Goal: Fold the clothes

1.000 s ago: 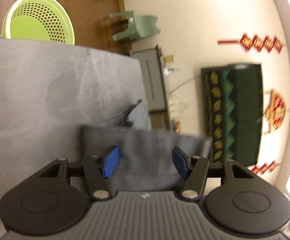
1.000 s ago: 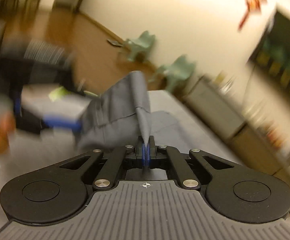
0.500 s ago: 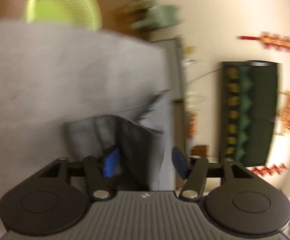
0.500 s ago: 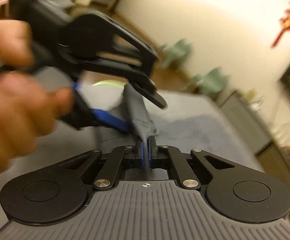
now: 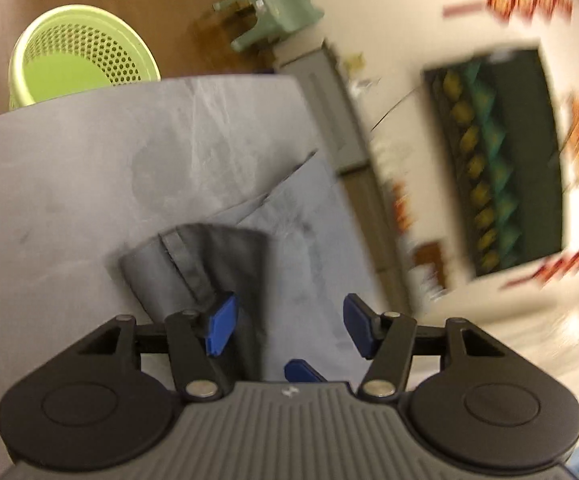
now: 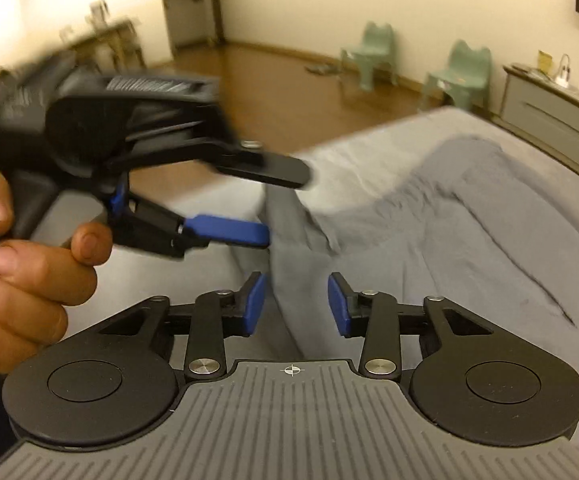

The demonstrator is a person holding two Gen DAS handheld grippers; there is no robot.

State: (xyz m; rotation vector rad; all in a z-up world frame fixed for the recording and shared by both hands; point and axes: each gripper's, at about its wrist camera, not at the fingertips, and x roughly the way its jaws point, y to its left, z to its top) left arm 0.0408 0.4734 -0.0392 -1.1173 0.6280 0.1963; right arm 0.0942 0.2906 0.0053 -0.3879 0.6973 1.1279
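**Both grippers off the garment**

Your right gripper (image 6: 296, 306) has just been opening; the grey garment (image 6: 429, 220) lies between its blue pads, unpinched. Your left gripper (image 5: 285, 322) stands parted, a fold at its left pad, not clamped. The garment lies on the grey bed (image 5: 69, 168), toward its far right corner.

The black right gripper with blue pads (image 6: 296, 305) has just been opening, its jaws now parted with grey cloth between them. The matching left gripper (image 5: 285, 322), jaws apart, sits in a bare hand (image 6: 21, 268).
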